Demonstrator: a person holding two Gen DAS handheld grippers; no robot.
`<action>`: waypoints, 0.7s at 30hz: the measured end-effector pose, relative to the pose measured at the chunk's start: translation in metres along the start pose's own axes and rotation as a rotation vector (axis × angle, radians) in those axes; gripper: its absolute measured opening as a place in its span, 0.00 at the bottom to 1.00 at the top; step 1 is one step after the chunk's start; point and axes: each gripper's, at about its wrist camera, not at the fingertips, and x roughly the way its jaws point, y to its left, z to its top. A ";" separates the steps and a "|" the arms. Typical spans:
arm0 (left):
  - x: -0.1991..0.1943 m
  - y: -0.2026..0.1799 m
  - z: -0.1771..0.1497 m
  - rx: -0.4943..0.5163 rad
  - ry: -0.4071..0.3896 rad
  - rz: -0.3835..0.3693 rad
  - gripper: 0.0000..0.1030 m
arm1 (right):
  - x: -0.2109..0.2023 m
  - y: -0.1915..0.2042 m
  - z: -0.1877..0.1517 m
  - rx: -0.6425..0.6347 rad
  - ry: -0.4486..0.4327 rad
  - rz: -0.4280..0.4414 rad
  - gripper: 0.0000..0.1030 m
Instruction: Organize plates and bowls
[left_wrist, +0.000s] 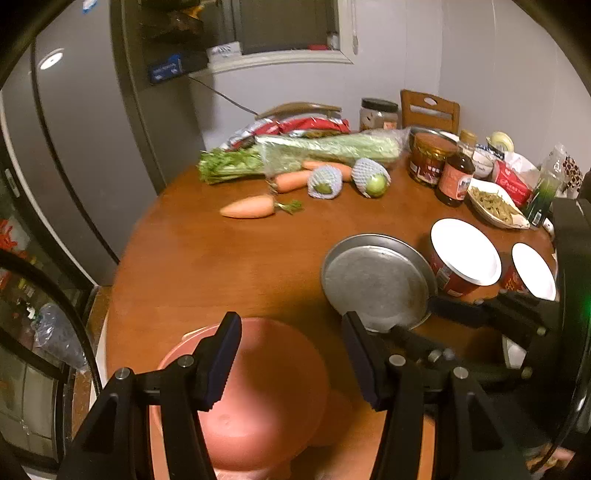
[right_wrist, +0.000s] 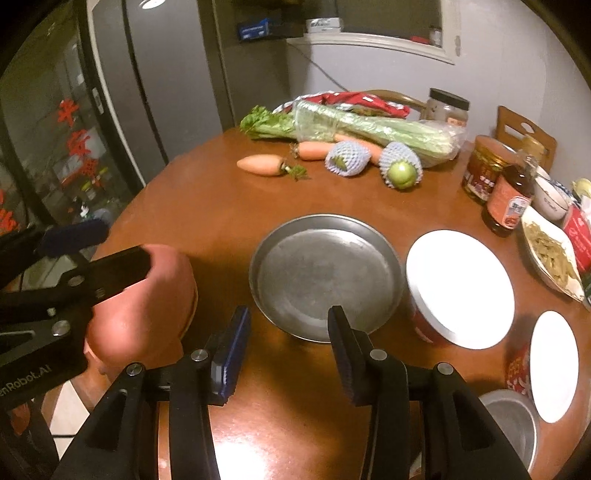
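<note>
Brushed metal catches the light at the centre of a brown wooden tabletop (right_wrist: 207, 206), where a shallow round plate (right_wrist: 325, 275) sits in the middle of the right wrist view. The right gripper (right_wrist: 286, 354), at the bottom of that frame, hangs just short of the plate's near rim, its jaws apart and holding nothing. In the lower left of the same view, a salmon-pink bowl (right_wrist: 147, 306) lies upside down near the tabletop's edge, with the left gripper (right_wrist: 110, 247) over it; its jaws stand apart on either side of the bowl's dome. The left wrist view shows the same bowl (left_wrist: 273, 391) at the bottom of the frame between the left gripper's (left_wrist: 291, 362) open jaws, and the metal plate (left_wrist: 376, 280) to the right of centre.

Two white-lidded red tubs (right_wrist: 460, 290) stand just right of the plate. Across the upper part of the frame lie carrots (right_wrist: 260, 164), bagged celery (right_wrist: 369, 125) and two net-wrapped green fruits (right_wrist: 400, 166), with jars and bottles (right_wrist: 508, 205) along the right edge.
</note>
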 end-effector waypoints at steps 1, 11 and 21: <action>0.006 -0.001 0.003 0.002 0.011 0.002 0.55 | 0.004 0.001 0.000 -0.010 0.006 0.004 0.43; 0.042 0.000 0.014 -0.001 0.075 0.001 0.54 | 0.041 0.010 0.004 -0.105 0.043 0.025 0.36; 0.037 -0.010 0.003 0.028 0.084 -0.035 0.54 | 0.041 0.012 -0.012 -0.140 0.088 0.080 0.28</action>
